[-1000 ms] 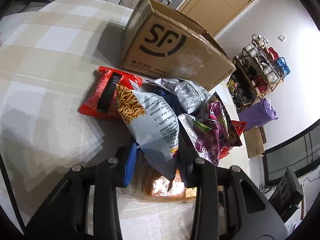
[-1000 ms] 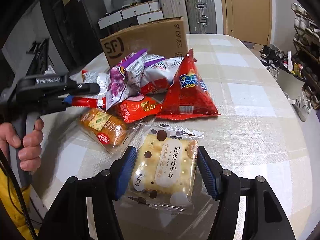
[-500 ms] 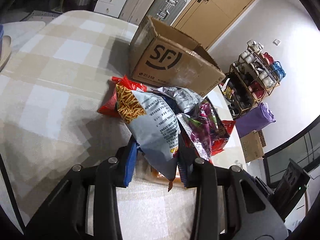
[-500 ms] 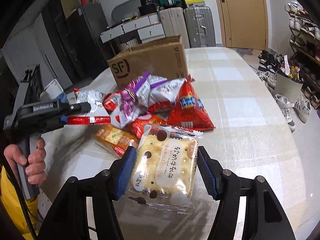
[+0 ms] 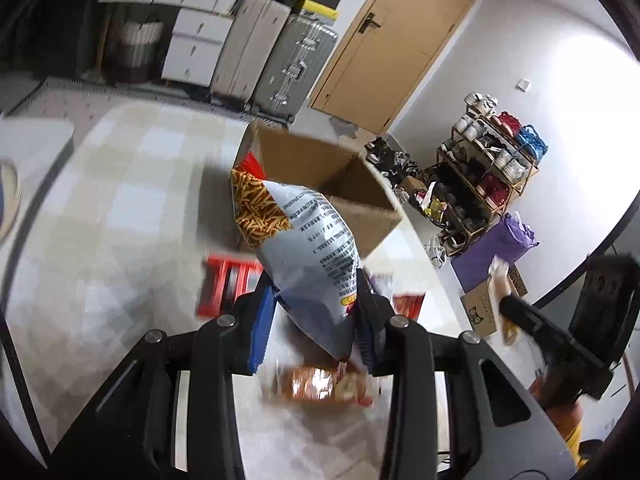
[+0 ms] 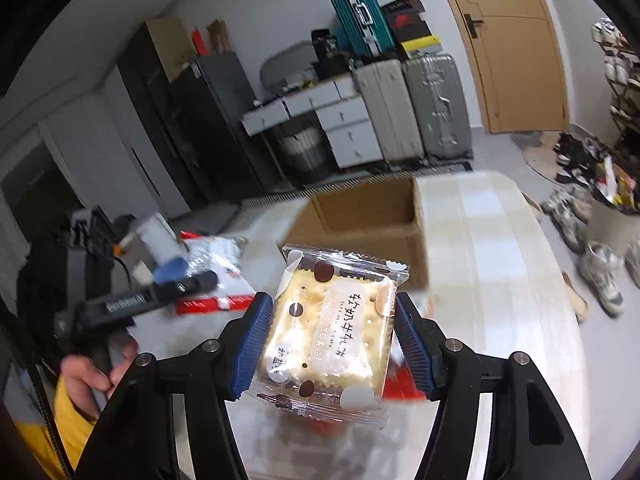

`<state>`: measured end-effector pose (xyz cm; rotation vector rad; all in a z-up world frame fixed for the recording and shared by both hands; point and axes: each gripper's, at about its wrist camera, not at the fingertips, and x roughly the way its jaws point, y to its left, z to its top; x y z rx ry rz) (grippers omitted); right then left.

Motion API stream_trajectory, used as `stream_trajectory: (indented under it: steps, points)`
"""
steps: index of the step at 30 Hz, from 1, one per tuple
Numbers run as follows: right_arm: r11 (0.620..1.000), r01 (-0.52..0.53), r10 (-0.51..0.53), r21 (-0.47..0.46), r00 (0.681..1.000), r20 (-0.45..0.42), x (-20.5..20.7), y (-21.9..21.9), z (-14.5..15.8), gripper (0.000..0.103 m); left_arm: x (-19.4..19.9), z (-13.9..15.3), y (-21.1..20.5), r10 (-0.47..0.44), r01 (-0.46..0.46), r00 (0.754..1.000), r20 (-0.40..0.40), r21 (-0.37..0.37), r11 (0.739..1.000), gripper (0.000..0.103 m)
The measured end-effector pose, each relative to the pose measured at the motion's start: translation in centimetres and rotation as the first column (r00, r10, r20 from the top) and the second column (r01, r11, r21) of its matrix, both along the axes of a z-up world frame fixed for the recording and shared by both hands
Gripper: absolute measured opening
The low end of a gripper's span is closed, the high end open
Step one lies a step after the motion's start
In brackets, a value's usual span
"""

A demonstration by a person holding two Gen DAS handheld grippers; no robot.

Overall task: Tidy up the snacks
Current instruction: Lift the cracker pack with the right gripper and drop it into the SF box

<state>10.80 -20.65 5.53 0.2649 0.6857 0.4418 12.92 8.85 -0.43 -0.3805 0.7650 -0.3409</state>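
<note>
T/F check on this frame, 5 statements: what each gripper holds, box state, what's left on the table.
1. The left gripper is shut on a grey snack bag with a picture of fried sticks. True.
2. The right gripper is empty. False: it is shut on a clear-wrapped cracker pack.
3. The cardboard box on the table is open at the top. True.
4. The cracker pack already lies inside the box. False: it is held between the blue pads, above the table.
5. No snacks remain on the table. False: a red packet and a bread-like pack lie below the left gripper.
</note>
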Motion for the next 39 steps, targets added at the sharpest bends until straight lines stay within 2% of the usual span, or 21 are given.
stream_trajectory:
  steps: [6,10,17,21,25,30,39]
  points:
    - [0.997,-0.047,0.049,0.067,0.998,-0.03,7.3,1.1,3.0,0.062,5.0,4.3,-1.5,-0.032,0.029,0.999,0.044,0.07,0.997,0.032]
    - [0.993,-0.046,0.055,0.107,0.995,-0.089,12.8,2.0,3.1,0.062,9.8,5.0,-2.9,-0.058,0.056,0.998,0.015,0.093,0.994,0.032]
    - [0.99,-0.056,0.078,0.128,0.981,-0.179,20.6,3.7,1.0,0.062,17.0,3.2,-4.7,-0.075,0.082,0.995,-0.064,0.13,0.988,0.033]
    - [0.986,-0.062,0.099,0.157,0.965,-0.242,24.4,4.7,-0.9,0.062,19.8,1.7,-6.0,-0.079,0.093,0.992,-0.095,0.161,0.982,0.033]
    - [0.982,-0.042,0.097,0.185,0.949,-0.3,26.4,4.5,-3.3,0.063,21.8,0.3,-6.7,-0.09,0.112,0.989,-0.115,0.196,0.974,0.033]
    - [0.983,-0.024,0.089,0.183,0.931,-0.354,27.8,4.3,-5.5,0.063,23.8,-1.0,-6.9,-0.082,0.112,0.985,-0.15,0.199,0.974,0.033]
    - [0.99,-0.021,0.072,0.136,0.922,-0.381,28.8,4.7,-7.4,0.063,25.8,-3.0,-7.1,-0.085,0.119,0.983,-0.163,0.213,0.97,0.033]
